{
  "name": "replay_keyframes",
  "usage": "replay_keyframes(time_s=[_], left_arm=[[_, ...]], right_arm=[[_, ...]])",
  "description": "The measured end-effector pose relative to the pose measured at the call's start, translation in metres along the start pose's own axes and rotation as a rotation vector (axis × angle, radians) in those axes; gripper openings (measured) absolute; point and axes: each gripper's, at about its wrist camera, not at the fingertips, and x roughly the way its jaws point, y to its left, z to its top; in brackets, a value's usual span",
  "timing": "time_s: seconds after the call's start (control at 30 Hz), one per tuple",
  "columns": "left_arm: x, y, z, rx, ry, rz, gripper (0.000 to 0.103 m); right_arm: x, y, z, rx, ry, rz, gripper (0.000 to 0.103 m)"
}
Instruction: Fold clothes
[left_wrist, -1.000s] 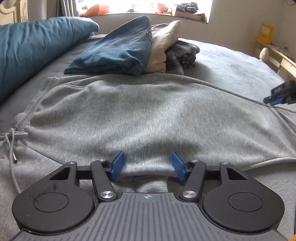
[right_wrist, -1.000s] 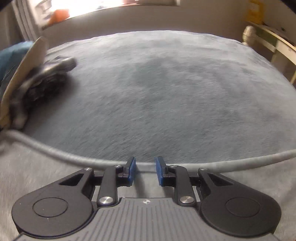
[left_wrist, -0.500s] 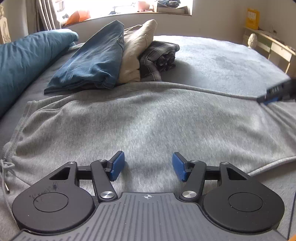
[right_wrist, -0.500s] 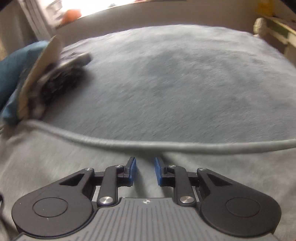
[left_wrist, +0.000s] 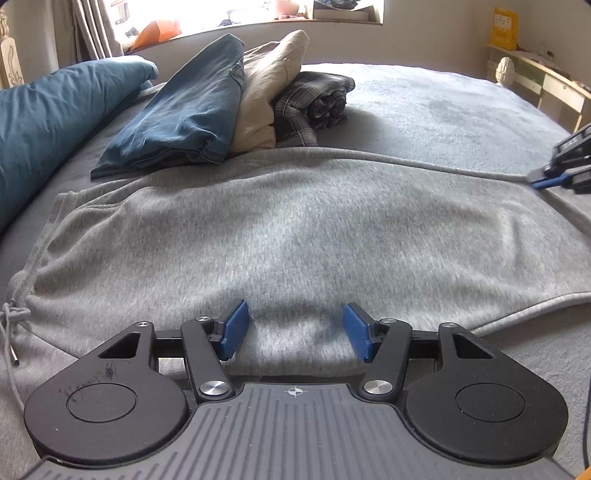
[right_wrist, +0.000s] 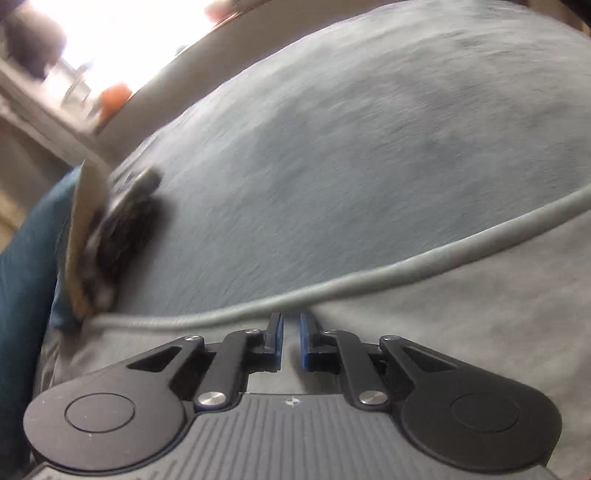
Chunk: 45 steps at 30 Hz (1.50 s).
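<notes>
A light grey sweat garment (left_wrist: 295, 229) lies spread flat across the bed, its drawstring (left_wrist: 9, 332) trailing at the near left. My left gripper (left_wrist: 295, 332) is open over the garment's near folded edge, and cloth bulges between its blue fingers (left_wrist: 232, 328) without being pinched. In the left wrist view my right gripper (left_wrist: 546, 181) sits at the far right, at the garment's rolled far hem. The right wrist view shows that gripper (right_wrist: 291, 328) shut on the grey garment (right_wrist: 461, 295) just behind the hem, with the view tilted and blurred.
A stack of folded clothes sits beyond the garment: blue jeans (left_wrist: 192, 110), a beige piece (left_wrist: 266, 92) and a plaid piece (left_wrist: 314, 99). A teal pillow (left_wrist: 55, 110) lies at the left. The grey bed cover (left_wrist: 443, 110) stretches right toward wooden furniture (left_wrist: 546, 81).
My right gripper's fingers have closed tighter on the hem and its view has rolled sideways. The left gripper has drawn back slightly, staying open, and the fold it straddled has slipped lower.
</notes>
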Motion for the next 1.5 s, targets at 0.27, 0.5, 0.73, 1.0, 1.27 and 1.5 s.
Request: replay_keyframes(time_s=[0.27,0.5,0.73,1.0,1.27,1.5], left_arm=[[0.002,0.004,-0.001,-0.016,0.001,-0.009,0.058],[-0.008,0.008,-0.003,-0.024,0.002,-0.022,0.058],[-0.010,0.008,-0.004,-0.022,0.003,-0.007,0.058],[-0.023,0.036,-0.010,-0.081,0.000,0.014,0.058],[-0.063,0.087,-0.023,-0.233,-0.020,0.036,0.058],[-0.119,0.129,-0.069,-0.316,0.027,0.055,0.058]], right_arm=[[-0.023,-0.065,-0.005,-0.022,0.029,-0.026,0.000],[-0.075,-0.125,0.020,0.212,-0.148,-0.112,0.022],[-0.086,-0.148,0.032,0.203,-0.238,-0.502,0.031],[-0.123,-0.146,-0.027,0.224,-0.209,-0.506,0.035],[-0.179,-0.053,-0.078,-0.016,-0.383,-0.447,0.037],[-0.139,0.068,-0.119,-0.253,-0.174,-0.112,0.043]])
